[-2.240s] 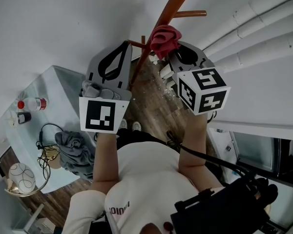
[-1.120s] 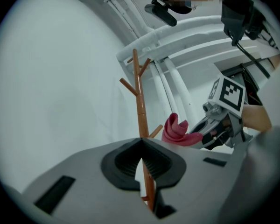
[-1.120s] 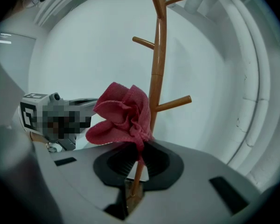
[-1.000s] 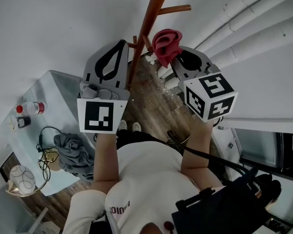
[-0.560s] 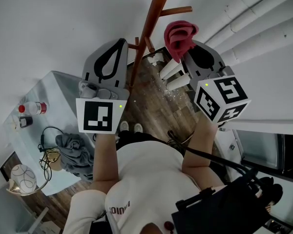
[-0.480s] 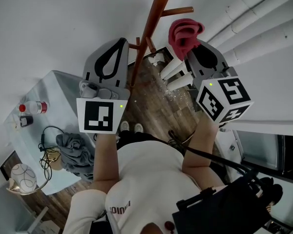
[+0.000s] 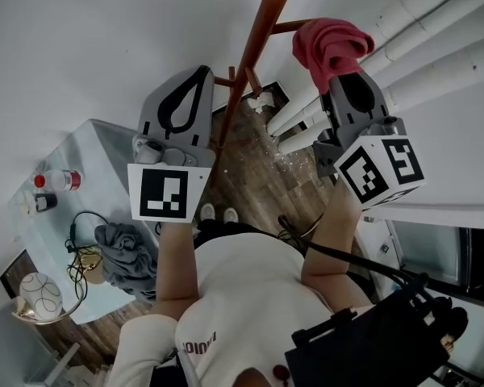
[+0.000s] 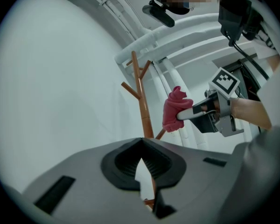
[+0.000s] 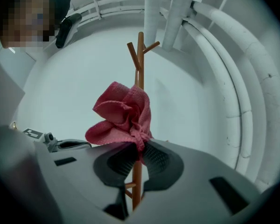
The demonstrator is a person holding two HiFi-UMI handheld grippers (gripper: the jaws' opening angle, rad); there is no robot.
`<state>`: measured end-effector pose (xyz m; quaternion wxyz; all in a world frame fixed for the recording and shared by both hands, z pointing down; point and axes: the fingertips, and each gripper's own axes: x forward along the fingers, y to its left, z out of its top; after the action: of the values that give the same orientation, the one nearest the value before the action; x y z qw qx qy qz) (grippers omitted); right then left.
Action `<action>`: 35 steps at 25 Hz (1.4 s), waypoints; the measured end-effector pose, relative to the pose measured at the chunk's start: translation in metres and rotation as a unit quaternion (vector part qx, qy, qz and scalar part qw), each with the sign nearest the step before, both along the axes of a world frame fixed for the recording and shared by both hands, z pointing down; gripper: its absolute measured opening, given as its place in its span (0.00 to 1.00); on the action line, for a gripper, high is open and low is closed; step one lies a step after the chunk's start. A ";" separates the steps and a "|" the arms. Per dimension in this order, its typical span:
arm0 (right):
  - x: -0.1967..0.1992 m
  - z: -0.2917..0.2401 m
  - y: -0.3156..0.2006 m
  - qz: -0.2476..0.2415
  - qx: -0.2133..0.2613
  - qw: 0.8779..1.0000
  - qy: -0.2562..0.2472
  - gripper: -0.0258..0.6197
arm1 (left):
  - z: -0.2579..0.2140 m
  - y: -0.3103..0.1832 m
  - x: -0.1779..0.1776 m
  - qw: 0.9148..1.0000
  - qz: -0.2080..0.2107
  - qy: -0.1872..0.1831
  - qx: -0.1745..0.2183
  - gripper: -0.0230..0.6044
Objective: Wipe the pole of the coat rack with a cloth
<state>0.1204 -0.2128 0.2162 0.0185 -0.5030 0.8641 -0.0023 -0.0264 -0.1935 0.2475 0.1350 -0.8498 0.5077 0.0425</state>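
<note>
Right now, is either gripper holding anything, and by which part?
The right gripper pinches the crumpled pink cloth by one bunched end; the rest stands free. The left gripper, jaws together, holds nothing.

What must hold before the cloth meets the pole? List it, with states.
1. Cloth clamped in right gripper: ok.
2. Cloth on pole: not ok, they are apart in the head view.
3. Left gripper free: ok, jaws together on nothing.
4. Pole upright: ok.
5. Path to pole clear: cannot tell; one peg points toward the cloth.
</note>
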 end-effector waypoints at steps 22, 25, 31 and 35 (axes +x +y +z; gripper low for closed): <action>-0.015 0.016 -0.027 -0.027 -0.024 0.999 -0.001 0.11 | 0.001 -0.013 -0.007 1.000 -0.010 -0.008 -0.003 0.06; -0.008 0.017 -0.028 -0.007 -0.022 1.000 0.011 0.11 | 0.002 -0.014 -0.005 1.000 -0.010 -0.018 0.000 0.06; 0.003 0.014 -0.027 0.012 -0.015 1.000 0.008 0.11 | 0.002 -0.014 -0.003 1.000 -0.007 -0.014 -0.002 0.06; 0.008 0.012 -0.027 0.020 -0.012 1.000 0.009 0.11 | 0.000 -0.013 -0.002 0.999 -0.008 -0.030 0.005 0.06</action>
<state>0.1282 -0.2401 0.2281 0.0052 -0.5207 0.8537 -0.0077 -0.0281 -0.2066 0.2473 0.1545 -0.8458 0.5103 0.0181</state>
